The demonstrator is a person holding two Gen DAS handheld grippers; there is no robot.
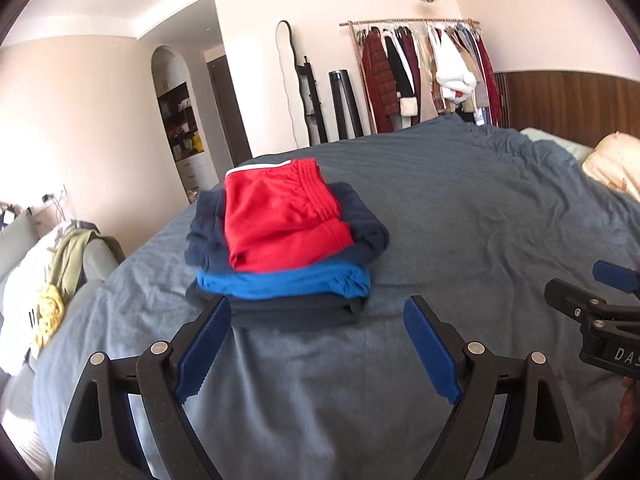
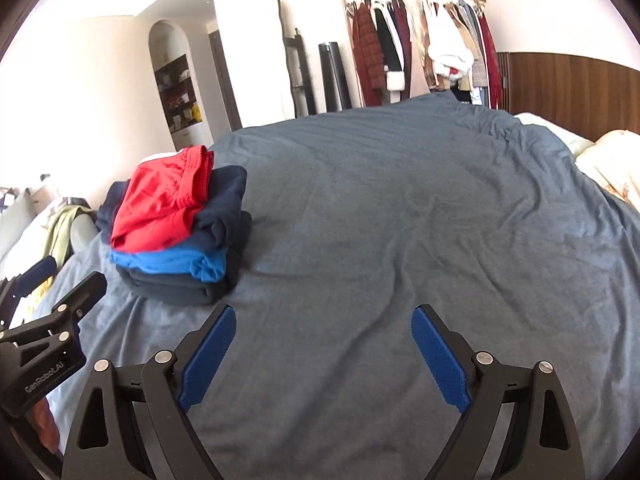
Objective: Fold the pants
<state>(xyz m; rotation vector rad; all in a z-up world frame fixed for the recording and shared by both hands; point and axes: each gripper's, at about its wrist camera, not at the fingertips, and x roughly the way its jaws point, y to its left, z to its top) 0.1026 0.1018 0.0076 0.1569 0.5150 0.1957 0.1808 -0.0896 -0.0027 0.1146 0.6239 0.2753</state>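
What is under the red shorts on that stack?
Under the red shorts lie a navy garment, then a bright blue one, then a dark one on the bedspread. How each is folded inside is covered.

A grey-blue bedspread [image 2: 400, 208] covers the bed. Behind it, a clothes rack [image 2: 416, 44] stands against the wall beside an arched shelf niche [image 2: 178, 80].

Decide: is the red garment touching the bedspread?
Apart. Right wrist view shows the red garment atop navy and blue layers, well above the bedspread.
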